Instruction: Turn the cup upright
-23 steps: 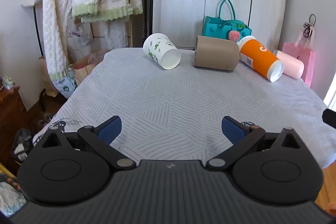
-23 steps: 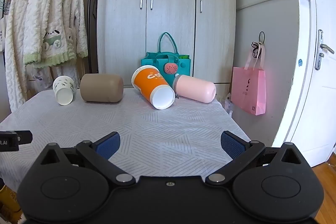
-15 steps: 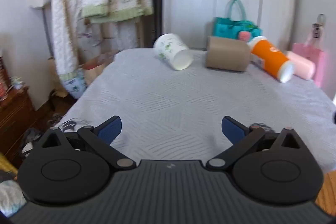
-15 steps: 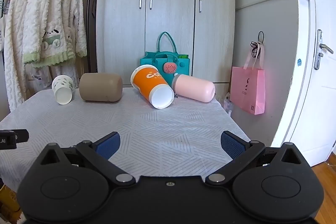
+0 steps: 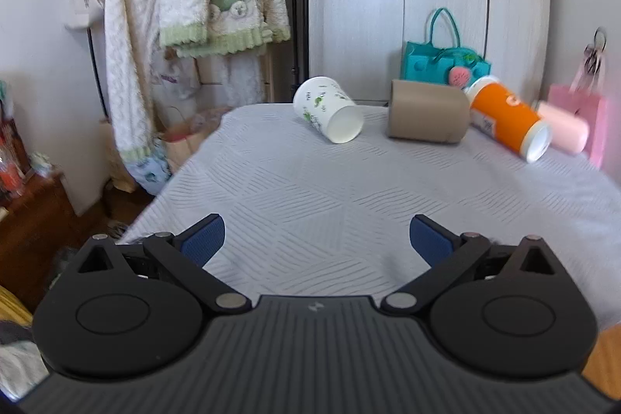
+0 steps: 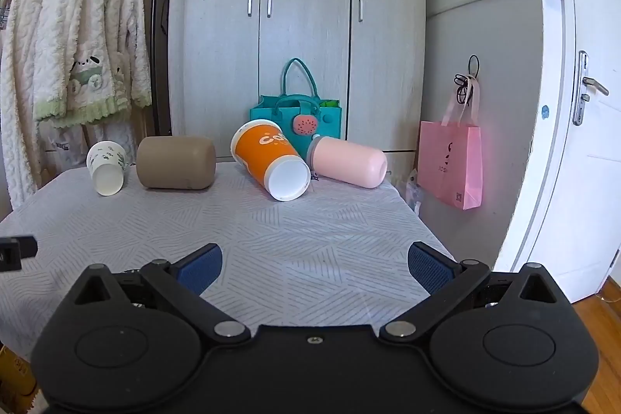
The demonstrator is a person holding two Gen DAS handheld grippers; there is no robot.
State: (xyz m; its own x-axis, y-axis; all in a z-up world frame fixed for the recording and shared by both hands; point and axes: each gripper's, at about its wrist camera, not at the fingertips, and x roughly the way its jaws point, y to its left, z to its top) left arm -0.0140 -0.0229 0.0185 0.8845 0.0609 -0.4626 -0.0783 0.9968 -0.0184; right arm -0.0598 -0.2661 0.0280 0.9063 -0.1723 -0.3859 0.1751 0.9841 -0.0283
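Four cups lie tipped along the counter's (image 6: 310,239) far edge; left gripper (image 5: 315,239) and right gripper (image 6: 314,264) hover near-edge, jaws apart, ready to take one

A home bedroom. A tall grey wardrobe (image 6: 299,26) with slim handles fills the far wall, and fluffy white-and-green robes (image 6: 73,37) hang from a clothes rail on the left. A pink gift bag (image 6: 452,163) hangs on the right wall near a white door (image 6: 582,103). A teal tote (image 6: 299,115) stands before the wardrobe.
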